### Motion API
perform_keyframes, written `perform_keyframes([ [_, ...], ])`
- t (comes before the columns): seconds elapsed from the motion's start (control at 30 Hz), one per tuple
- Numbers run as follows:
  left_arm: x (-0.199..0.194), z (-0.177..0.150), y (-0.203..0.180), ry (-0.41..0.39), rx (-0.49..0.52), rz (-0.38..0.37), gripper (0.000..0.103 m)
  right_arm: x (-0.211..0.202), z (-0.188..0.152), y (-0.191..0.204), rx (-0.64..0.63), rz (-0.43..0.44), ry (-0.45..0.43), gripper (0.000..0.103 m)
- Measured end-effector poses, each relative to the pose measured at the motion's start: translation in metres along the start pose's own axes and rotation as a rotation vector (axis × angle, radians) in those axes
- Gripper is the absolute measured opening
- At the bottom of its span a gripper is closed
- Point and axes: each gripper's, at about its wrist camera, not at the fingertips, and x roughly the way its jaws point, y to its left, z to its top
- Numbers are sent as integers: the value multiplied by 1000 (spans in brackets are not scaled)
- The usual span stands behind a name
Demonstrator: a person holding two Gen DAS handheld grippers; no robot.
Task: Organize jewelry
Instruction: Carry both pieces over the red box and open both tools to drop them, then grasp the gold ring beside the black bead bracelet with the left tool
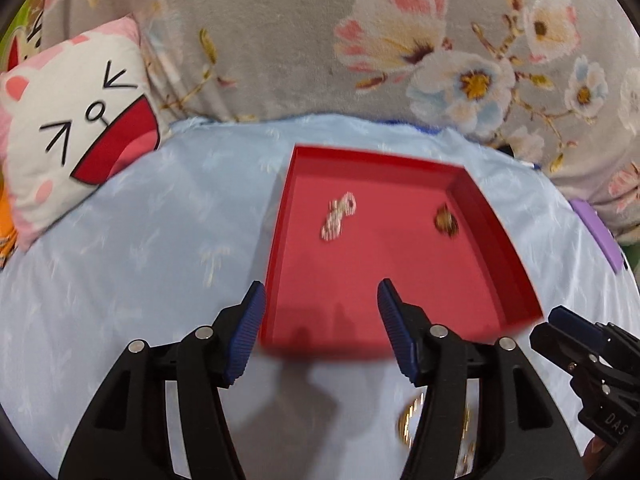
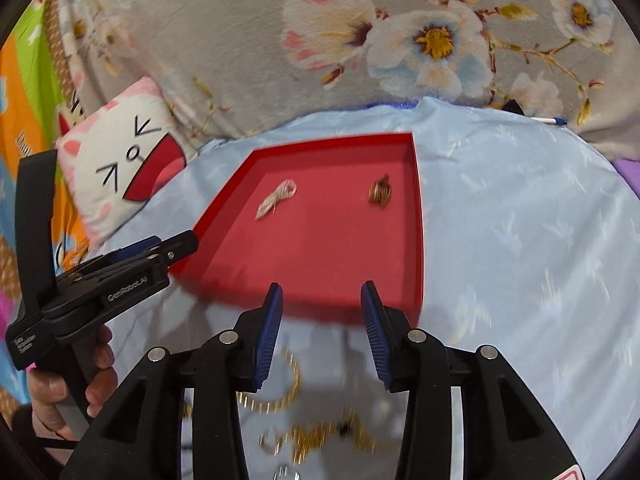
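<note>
- Loose gold chains (image 2: 280,396) and a small ring (image 2: 270,442) lie on the pale blue bedspread (image 2: 520,240), on the near side of the red tray (image 2: 418,216), right under the right hand-held gripper (image 2: 322,340); these look like the pieces not yet sorted
- Jaws of the right hand-held gripper stand apart and hold nothing, probably ready for one of those chains
- Left hand-held gripper (image 1: 322,332) hangs over the red tray's near left corner, its jaws also wide apart and empty; a gold chain (image 1: 408,420) lies blurred beneath it, short of the tray
- Inside the red tray sit two pieces well apart: a silvery pink bracelet (image 2: 278,198) toward its left side and a dark gold bundle (image 2: 380,194) near its right wall, so each kind seems to get its own spot
- Beyond the tray's far left corner leans a cat-face cushion (image 2: 120,168), with a grey floral blanket (image 2: 280,60) behind the tray
</note>
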Motion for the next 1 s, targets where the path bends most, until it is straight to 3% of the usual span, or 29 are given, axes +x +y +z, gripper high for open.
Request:
perform_keyframes([
  [0.3, -43, -88, -1, 53, -9, -33, 56, -37, -94, 7, 14, -9, 58, 43],
  [0.43, -58, -119, 0, 57, -8, -43, 73, -47, -116, 10, -10, -47, 50, 45],
  [0.5, -63, -129, 0, 47, 9, -19, 75, -49, -123, 9, -4, -46, 49, 46],
  [0.9, -60, -132, 7, 60, -4, 8, 74, -48, -134, 5, 30, -47, 54, 48],
  [1.0, -66, -130, 2, 34, 13, -12, 67, -48, -134, 5, 36, -48, 52, 48],
])
